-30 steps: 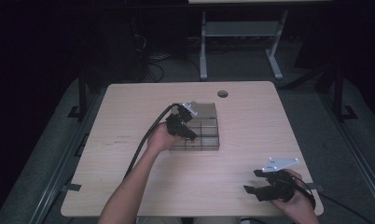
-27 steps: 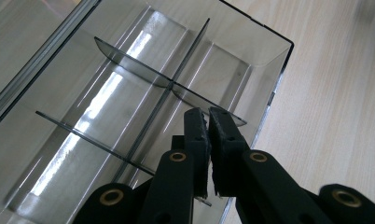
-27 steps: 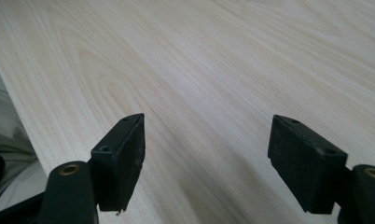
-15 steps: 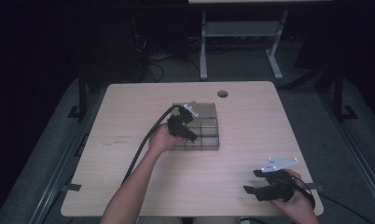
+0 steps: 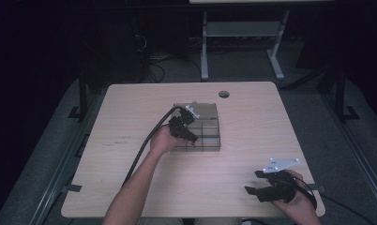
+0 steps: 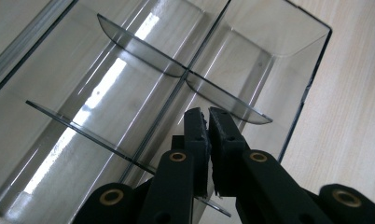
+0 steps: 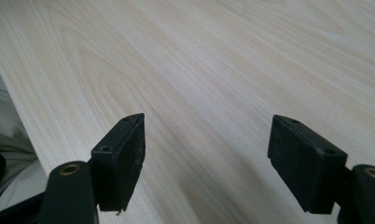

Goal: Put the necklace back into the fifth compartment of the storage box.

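While the left gripper (image 5: 192,137) sits over the clear smoky plastic organiser tray (image 5: 210,110) around the middle of the pale wood-grain table (image 5: 130,117), the right gripper (image 5: 257,183) hangs out way off at the near right corner, just above bare tabletop.

From the left gripper view, its two black jaws are pinched together on what looks like one of the thin see-through divider walls (image 6: 101,137) inside the tray; I can't quite tell if the plastic is actually between the pads or just behind them. The tray is split into compartments by a long centre rib and curved cross pieces, with light streaks glinting off the bottom.

Right gripper view: jaws spread wide, nothing between them, just wood grain.

No brand, label or writing readable anywhere. A small round dark grommet hole (image 5: 224,94) sits on the far side of the table, past the tray.
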A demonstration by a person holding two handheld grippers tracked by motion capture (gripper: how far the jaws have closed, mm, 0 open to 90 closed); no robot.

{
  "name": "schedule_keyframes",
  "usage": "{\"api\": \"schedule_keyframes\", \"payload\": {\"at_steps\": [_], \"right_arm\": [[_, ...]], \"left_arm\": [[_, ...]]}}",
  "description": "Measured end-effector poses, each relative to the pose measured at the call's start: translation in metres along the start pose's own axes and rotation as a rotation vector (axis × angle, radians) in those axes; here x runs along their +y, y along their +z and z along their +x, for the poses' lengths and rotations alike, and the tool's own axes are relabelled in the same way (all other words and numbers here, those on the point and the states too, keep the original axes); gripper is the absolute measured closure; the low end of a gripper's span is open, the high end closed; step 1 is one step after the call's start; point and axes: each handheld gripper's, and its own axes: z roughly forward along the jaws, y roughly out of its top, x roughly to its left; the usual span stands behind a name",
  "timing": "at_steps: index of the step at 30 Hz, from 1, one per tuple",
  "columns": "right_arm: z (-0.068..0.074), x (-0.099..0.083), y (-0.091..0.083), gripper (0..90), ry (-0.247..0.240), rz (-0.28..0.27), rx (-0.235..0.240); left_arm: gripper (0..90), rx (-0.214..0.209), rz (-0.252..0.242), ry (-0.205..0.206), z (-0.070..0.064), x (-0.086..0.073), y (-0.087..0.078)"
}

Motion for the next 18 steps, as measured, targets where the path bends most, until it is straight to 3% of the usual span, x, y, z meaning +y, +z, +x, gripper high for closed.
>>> {"api": "schedule_keyframes", "payload": {"at_steps": [18], "right_arm": [[0.0002,0.0008,0.0006,27.2,0.007,-0.002,0.002]], "left_arm": [[82.5,0.002,0.007,-0.016,0.0024,-0.0009,0.0029]]}}
